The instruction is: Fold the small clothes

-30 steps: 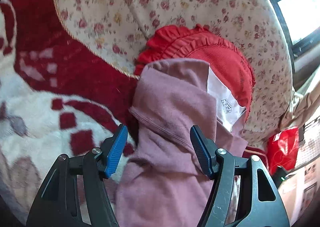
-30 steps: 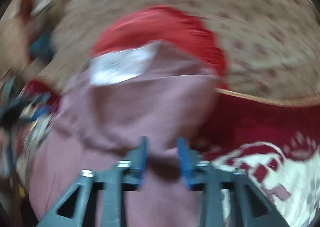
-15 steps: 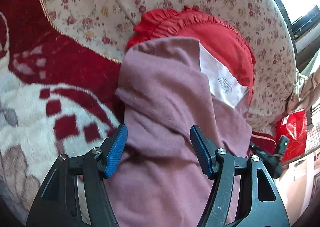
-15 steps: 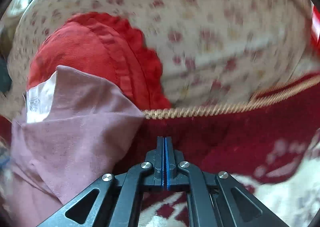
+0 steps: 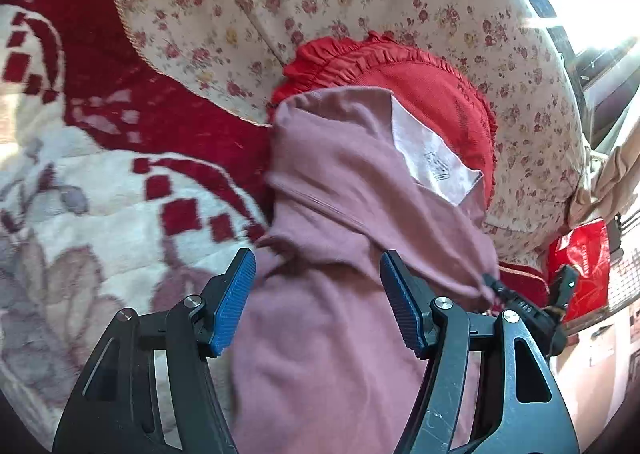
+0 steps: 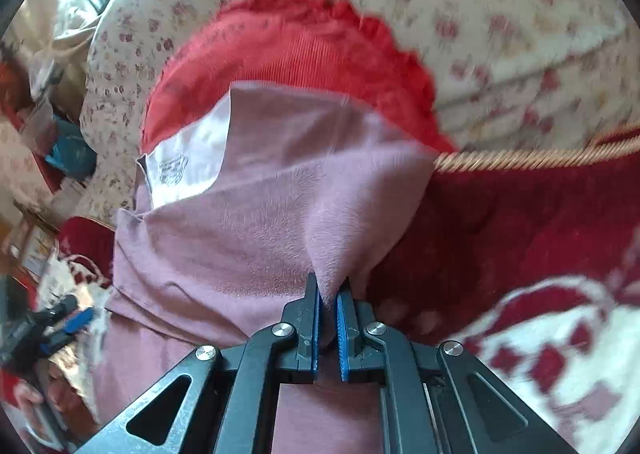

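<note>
Pinching mauve garment (image 6: 256, 222): right tool (image 6: 328, 302)

Both wrist views look forward over their claws, close above the garment (image 5: 340, 214); both share it and the red cushion (image 6: 280, 46) beyond.

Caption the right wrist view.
Right tongs pinch a fold of the mauve garment lying over a red ruffled cushion.

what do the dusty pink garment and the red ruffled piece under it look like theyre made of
Dusty pink garment: soft knit, probably brushed cotton jersey, matte, with a faint fuzzy nap and limp folds where the right gripper pinches it. Red ruffled piece: finely ribbed fabric, possibly corduroy or rib knit, with a gathered frill edge.
</note>
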